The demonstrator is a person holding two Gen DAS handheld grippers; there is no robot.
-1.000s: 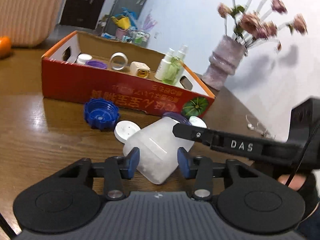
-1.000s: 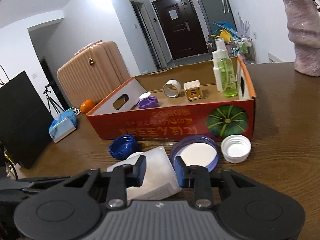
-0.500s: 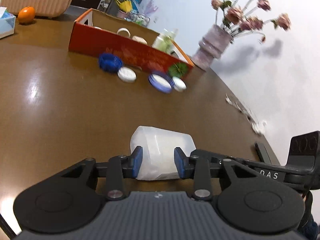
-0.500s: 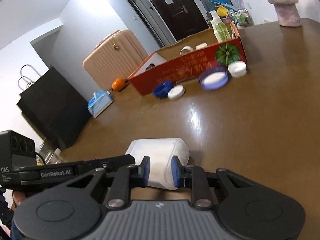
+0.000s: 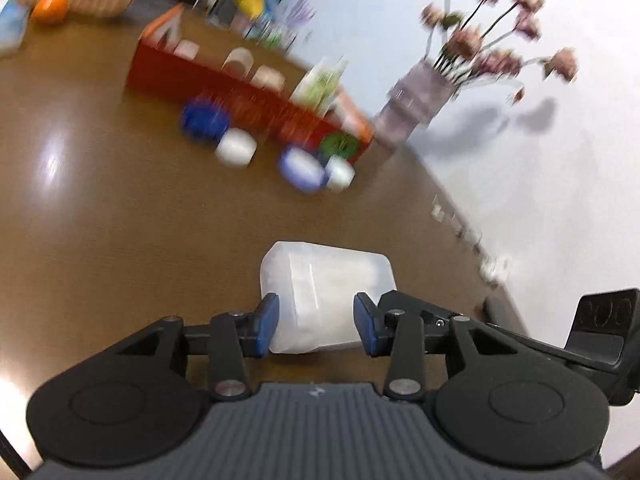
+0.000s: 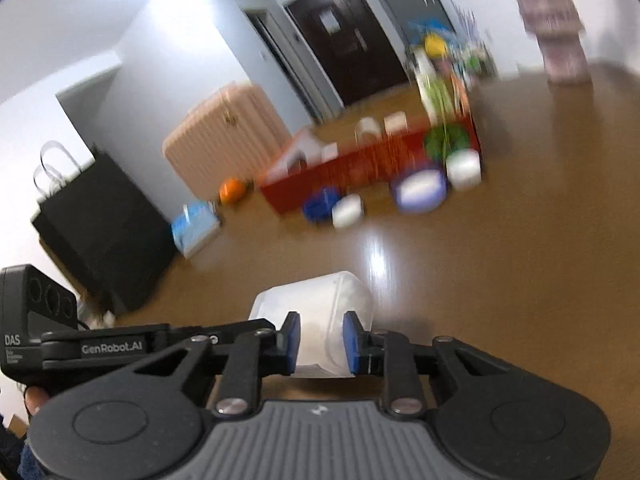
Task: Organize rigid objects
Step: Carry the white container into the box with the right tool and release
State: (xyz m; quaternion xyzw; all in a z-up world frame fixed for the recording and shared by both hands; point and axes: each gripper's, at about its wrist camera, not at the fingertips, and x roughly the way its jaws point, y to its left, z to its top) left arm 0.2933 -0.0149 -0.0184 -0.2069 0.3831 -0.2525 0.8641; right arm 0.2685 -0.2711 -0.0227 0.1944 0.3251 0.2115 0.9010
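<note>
A translucent white plastic jar [image 5: 326,292] is held between both grippers above the brown table. My left gripper [image 5: 316,330] is shut on its lower part, blue pads on either side. My right gripper [image 6: 318,342] is shut on the same jar [image 6: 316,312] from the other side. The red cardboard box [image 5: 240,98] with small bottles and lids inside stands far off, also in the right wrist view [image 6: 360,160]. Both views are blurred by motion.
Loose lids lie before the box: a blue cap [image 5: 204,120], a white lid [image 5: 236,152], a purple-rimmed lid [image 5: 302,170], another white lid [image 5: 340,174]. A vase of flowers [image 5: 416,100] stands at the box's right end. An orange [image 6: 232,190], tissue pack [image 6: 196,228] and black bag [image 6: 100,232] lie left.
Both grippers have lifted the jar away from the box and carried it back across the table. The box and lids now look far away, and the views swing.
</note>
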